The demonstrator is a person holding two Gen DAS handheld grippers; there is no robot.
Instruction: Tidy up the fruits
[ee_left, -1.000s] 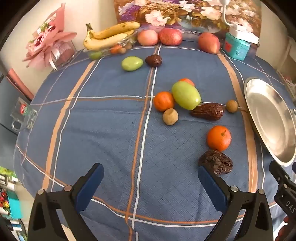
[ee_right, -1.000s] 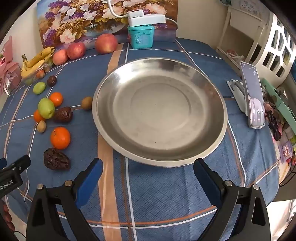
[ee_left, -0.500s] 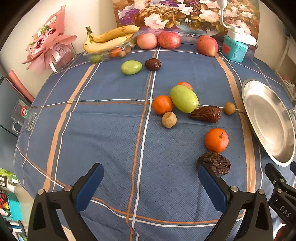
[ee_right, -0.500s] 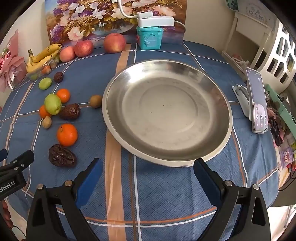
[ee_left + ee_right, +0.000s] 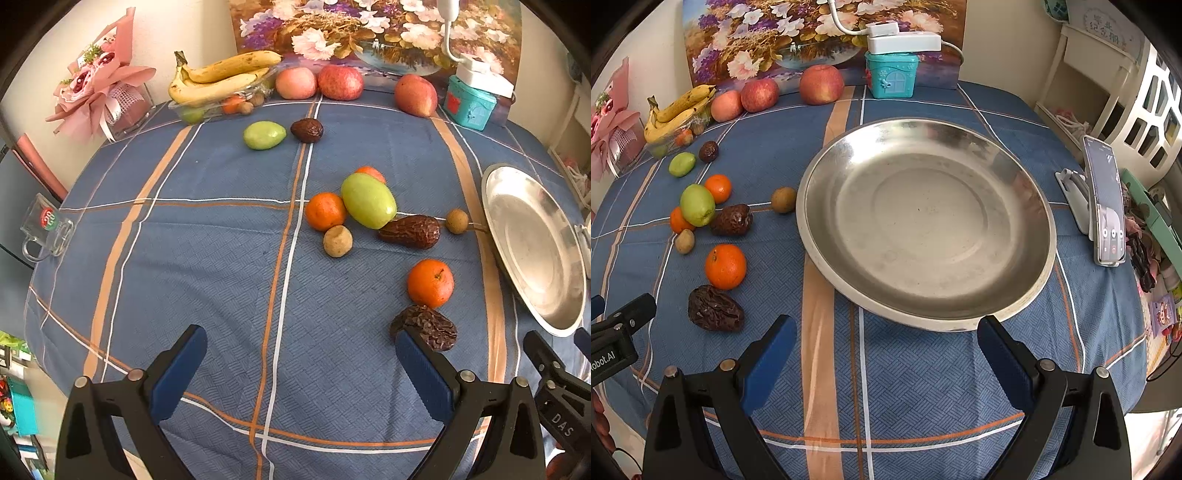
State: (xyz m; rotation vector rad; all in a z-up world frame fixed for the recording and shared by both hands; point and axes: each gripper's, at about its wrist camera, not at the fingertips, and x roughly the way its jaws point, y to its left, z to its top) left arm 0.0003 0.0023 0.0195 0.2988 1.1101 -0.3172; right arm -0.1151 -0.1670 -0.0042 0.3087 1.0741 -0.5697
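Both sets of fingers spread wide, nothing between them. Left gripper (image 5: 299, 354) hovers low over the blue plaid table (image 5: 207, 266); its right finger (image 5: 421, 365) tip overlaps the near edge of a wrinkled dark date (image 5: 428, 326) in view, contact cannot be told. Right gripper (image 5: 886, 347) sits over the near table edge, facing a large steel plate (image 5: 1030, 288) that holds nothing.

Loose fruit lies left of the plate, all on the table. An orange (image 5: 430, 282) sits just behind that near date. Further back, a cluster: big green fruit (image 5: 368, 200) touching a second orange (image 5: 325, 211) on its left, a third orange (image 5: 371, 172) partly hidden behind it, a small tan round fruit (image 5: 337, 240) just in front, a long dark date (image 5: 412, 232) to its right. Small brown round fruit (image 5: 457, 220) lies between the long date and the plate rim, near the rim.

Far side: a smaller green fruit (image 5: 264, 135) beside a small dark date (image 5: 307, 130), apart from the cluster. Along the back edge, bananas (image 5: 218, 79) on a clear tray with small fruit, then three apples (image 5: 340, 82). Teal box (image 5: 891, 74) with a white charger on top stands behind the plate. Phone on stand (image 5: 1104, 206) right of the plate. Pink bouquet (image 5: 99, 88) at back left.
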